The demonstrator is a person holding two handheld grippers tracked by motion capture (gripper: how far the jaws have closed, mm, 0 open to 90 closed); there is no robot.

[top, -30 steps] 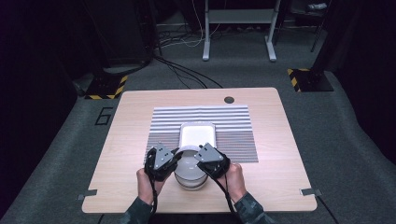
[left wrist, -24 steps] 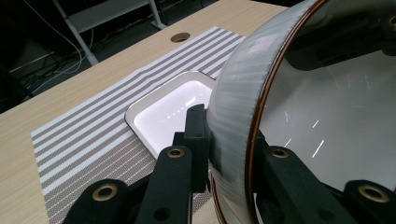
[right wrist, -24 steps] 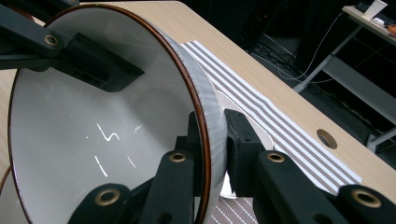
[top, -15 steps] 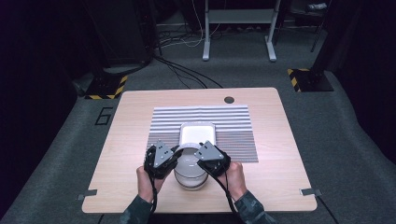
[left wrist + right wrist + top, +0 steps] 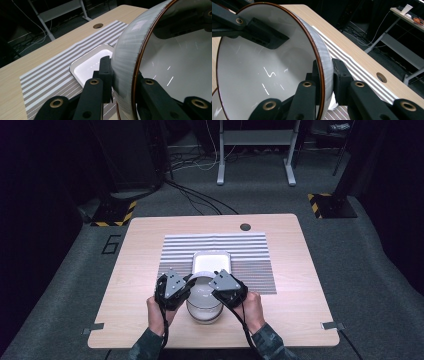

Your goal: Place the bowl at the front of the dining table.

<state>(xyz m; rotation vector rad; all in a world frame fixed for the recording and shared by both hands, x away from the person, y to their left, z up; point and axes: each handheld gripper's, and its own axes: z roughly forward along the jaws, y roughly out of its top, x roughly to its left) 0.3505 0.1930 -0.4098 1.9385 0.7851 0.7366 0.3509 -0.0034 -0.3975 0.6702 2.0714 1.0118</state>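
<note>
Left claw (image 5: 107,82) and right claw (image 5: 325,82) each pinch opposite rims of the white bowl (image 5: 204,297) — lower centre of the high view. It hangs tilted between them, equally near both hands, with the white tray (image 5: 212,262) just beyond on the striped mat (image 5: 250,255) — up-frame.

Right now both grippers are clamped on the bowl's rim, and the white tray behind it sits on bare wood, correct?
Not quite. The left gripper and right gripper do clamp the bowl at its rim, but the high view shows the white tray sitting on the striped mat, not on bare wood.
</note>
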